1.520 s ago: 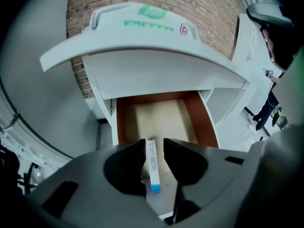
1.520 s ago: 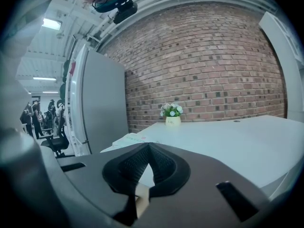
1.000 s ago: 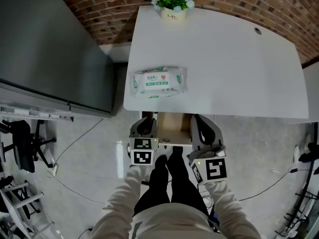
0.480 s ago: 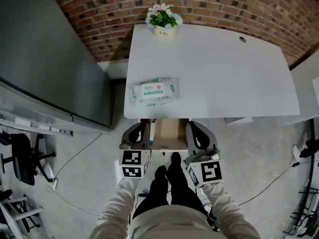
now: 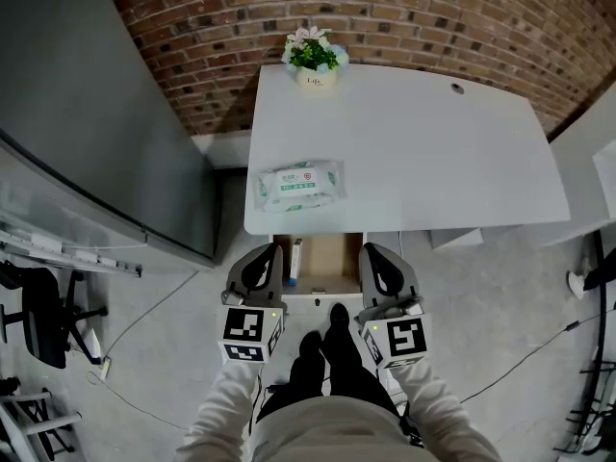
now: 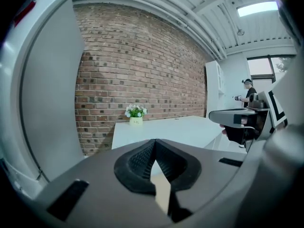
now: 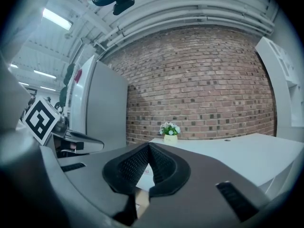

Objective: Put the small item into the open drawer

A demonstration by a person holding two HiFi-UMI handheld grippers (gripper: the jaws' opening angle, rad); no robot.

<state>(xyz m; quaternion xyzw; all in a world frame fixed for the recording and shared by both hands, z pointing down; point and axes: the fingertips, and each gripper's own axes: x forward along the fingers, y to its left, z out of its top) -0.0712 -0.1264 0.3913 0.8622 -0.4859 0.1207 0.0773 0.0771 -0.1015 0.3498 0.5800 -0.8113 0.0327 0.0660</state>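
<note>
Left claw [image 6: 153, 148]: jaws having just been closing, now meeting on nothing, hovering beside the open drawer [image 5: 327, 258]. Right claw [image 7: 148, 151]: likewise pressed together, empty. Wipes pack [image 5: 299, 183]: lying near the bench's [image 5: 433, 162] front edge above the drawer, seemingly awaiting pickup.

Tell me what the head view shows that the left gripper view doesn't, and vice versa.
Only the head view: the green-and-white pack of wipes on the white table and the open brown drawer under its edge. Only the left gripper view: a distant person, and the left tool's jaws, just closed, nothing between them. Both: that table, the white pot of flowers, the red brick wall.
</note>
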